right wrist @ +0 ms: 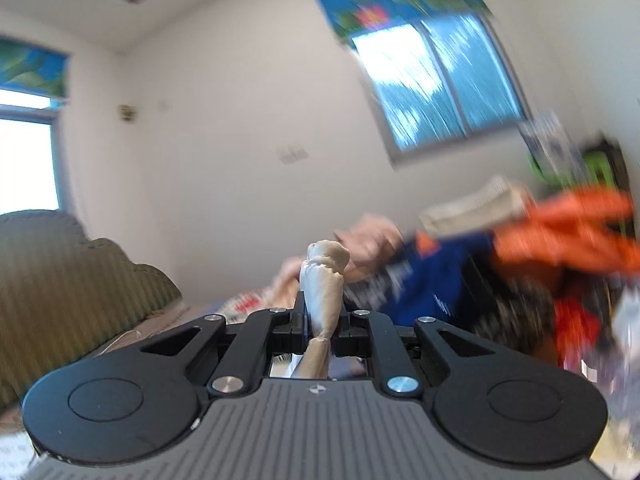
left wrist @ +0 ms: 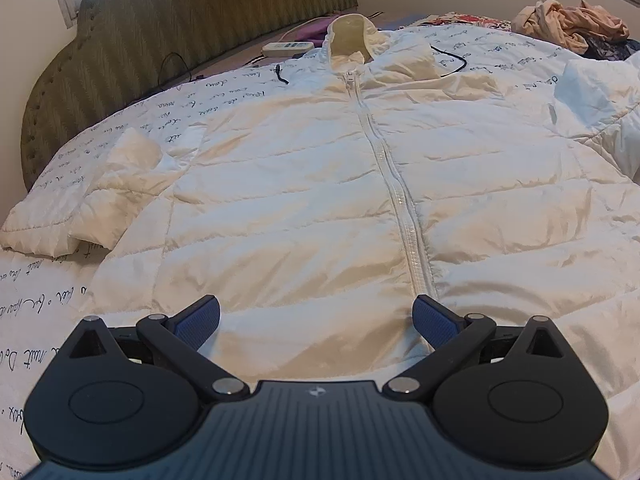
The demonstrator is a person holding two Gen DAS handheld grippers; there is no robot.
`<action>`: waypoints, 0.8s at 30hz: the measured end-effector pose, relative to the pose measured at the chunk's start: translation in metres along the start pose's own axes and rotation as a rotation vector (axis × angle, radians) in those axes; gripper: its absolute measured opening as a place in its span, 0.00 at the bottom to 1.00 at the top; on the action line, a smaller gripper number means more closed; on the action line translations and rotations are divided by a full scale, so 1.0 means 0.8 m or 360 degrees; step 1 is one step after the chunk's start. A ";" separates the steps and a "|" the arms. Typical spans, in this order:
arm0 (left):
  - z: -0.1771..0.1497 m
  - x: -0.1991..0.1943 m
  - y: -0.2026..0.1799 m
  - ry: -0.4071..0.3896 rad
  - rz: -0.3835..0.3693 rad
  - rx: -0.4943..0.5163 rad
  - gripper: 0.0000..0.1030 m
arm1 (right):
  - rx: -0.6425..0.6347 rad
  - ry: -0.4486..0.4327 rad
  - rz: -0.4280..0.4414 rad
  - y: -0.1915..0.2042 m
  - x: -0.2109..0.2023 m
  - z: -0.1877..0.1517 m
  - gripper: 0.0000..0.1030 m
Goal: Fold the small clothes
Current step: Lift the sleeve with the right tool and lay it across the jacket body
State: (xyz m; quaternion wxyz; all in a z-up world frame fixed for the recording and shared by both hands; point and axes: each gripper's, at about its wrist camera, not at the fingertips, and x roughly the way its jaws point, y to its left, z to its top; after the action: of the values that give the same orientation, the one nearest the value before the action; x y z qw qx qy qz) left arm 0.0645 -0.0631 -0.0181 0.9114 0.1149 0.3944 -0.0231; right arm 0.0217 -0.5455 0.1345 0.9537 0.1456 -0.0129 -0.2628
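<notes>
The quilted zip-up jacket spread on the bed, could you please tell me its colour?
The quilted jacket is white, with a white zip; the left wrist view shows it best.

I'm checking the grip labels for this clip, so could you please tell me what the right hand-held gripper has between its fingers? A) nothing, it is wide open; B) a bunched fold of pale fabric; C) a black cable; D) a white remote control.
B: in the right wrist view the right hand-held gripper has its fingers closed on a bunched fold of pale fabric that sticks up past them.
</notes>
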 end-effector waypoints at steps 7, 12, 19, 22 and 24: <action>0.008 0.003 0.012 -0.0073 -0.0018 0.0032 1.00 | -0.0264 -0.0007 0.0266 0.100 -0.034 0.008 0.15; 0.017 0.013 0.034 -0.0093 0.0001 -0.0021 1.00 | -0.0390 0.0104 0.0445 0.162 -0.057 -0.020 0.15; 0.019 0.022 0.066 -0.0143 0.0007 -0.0172 1.00 | -0.0497 0.0325 0.0670 0.261 -0.088 -0.075 0.15; 0.017 0.025 0.071 -0.0185 0.0034 -0.0197 1.00 | -0.0558 0.0410 0.0764 0.302 -0.102 -0.106 0.15; 0.016 0.029 0.072 -0.0205 0.0050 -0.0200 1.00 | -0.0596 0.0470 0.0814 0.329 -0.109 -0.127 0.16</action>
State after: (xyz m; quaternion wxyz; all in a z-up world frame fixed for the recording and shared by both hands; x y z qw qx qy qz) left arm 0.0968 -0.0087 -0.0153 0.9406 0.0619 0.3336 0.0087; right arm 0.0875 -0.2582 0.1162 0.9904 -0.0034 0.1376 0.0109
